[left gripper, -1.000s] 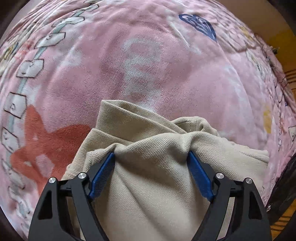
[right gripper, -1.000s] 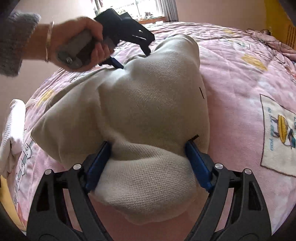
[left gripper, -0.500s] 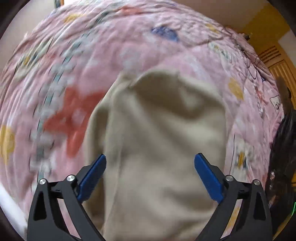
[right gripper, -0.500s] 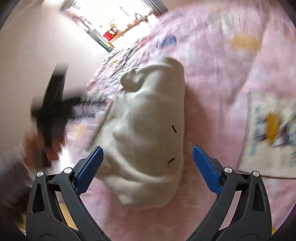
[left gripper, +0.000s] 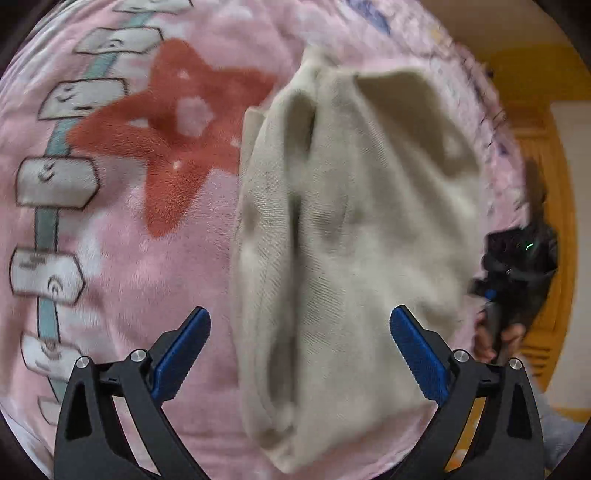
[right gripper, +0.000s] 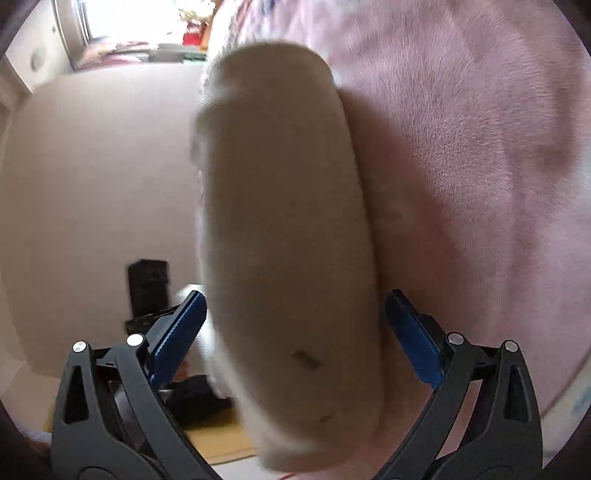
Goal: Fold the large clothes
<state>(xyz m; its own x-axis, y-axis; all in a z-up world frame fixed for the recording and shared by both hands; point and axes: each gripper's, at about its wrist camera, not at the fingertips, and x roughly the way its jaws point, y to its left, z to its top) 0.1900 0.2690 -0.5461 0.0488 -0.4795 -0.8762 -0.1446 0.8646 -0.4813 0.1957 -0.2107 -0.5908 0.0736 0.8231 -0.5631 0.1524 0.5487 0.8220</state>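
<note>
Both tongs stand spread wide. The left gripper (left gripper: 299, 332) has no cloth pinched: its blue pads (left gripper: 181, 350) are clear of the beige knitted folded garment (left gripper: 351, 240), which lies on the pink fleece blanket (left gripper: 129, 258) just beside the red star print (left gripper: 177, 140). The right gripper (right gripper: 291, 325) has just been opening; the garment (right gripper: 288, 221) passes between its pads without visible pressing. Here blur hides the folds, and the lower end is cut off. Only the left view shows the star and, right of the garment, a hand (left gripper: 495, 339) with the other tool. Only the right view shows the window (right gripper: 129, 26) and wall (right gripper: 92, 166).
</note>
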